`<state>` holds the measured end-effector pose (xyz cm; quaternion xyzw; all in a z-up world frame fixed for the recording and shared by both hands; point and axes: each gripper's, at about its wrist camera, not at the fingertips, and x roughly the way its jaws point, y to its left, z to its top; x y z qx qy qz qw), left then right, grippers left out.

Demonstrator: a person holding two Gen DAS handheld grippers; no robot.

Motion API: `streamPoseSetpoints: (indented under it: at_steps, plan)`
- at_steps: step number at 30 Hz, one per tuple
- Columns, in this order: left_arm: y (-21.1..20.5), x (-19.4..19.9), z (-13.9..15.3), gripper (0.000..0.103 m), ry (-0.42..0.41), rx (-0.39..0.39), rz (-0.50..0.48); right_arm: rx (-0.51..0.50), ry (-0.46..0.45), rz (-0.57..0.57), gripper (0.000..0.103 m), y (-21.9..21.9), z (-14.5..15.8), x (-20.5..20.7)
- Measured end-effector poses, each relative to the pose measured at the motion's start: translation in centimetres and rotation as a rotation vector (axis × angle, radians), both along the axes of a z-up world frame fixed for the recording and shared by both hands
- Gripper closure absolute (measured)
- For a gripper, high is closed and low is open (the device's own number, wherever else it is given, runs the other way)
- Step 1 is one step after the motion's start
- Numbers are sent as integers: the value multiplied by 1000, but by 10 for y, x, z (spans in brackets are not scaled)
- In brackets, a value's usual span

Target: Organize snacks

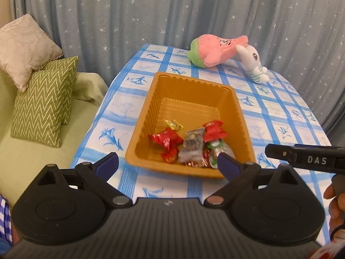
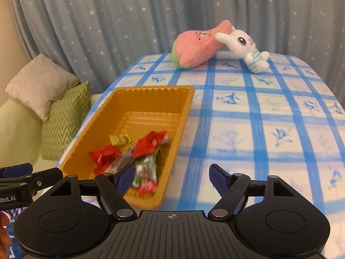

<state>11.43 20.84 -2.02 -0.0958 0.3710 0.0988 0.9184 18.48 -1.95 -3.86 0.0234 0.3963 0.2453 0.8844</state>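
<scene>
Where the orange tray (image 1: 241,118) sits on the blue-checked tablecloth (image 1: 280,116), its near end holds the whole snack pile (image 1: 189,144): red wrappers, a silver-grey packet, a green-and-white one, and a small yellow candy (image 1: 173,124) slightly apart toward the far end. Print on the wrappers is too blurred to read.

Left gripper (image 1: 168,163): jaws spread wide, nothing between them, right fingertip over the tray's near rim. Right gripper (image 2: 171,176): also spread and empty, left fingertip over the tray's near corner, right one above bare cloth.

Left view alone shows "DAS" on the right tool's side. Right view alone shows "bot.AI", cut off, on the left tool, plus the white rabbit plush's (image 2: 245,47) face. Pink plush (image 2: 196,48) touches it at the table's far edge. Cushions (image 1: 43,99) on a green sofa, left.
</scene>
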Motion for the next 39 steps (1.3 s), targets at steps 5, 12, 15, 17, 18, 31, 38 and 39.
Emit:
streamPoseSetpoints:
  at_steps: [5,12,15,17,18,31,38,39]
  plan:
    - [-16,-26,16,0,-6,39,-1,-14,11,-3,17,-14,14,-34]
    - [-38,-61,35,0,-11,60,11,-38,15,-49,14,-39,32,-76]
    - [-46,-77,41,0,-18,53,21,-52,-1,-54,14,-50,41,-94]
    - [-53,-85,44,0,-14,49,15,-59,-16,-62,14,-58,47,-105]
    - [-56,-89,45,0,-15,48,10,-62,-20,-64,14,-62,49,-110]
    - [-96,-137,73,0,-46,59,-34,-45,-56,-86,14,-99,76,-169]
    - [-108,-157,81,0,-64,62,-33,-42,-88,-94,14,-106,88,-195]
    - [-109,-159,82,0,-66,62,-33,-41,-90,-91,14,-106,89,-198]
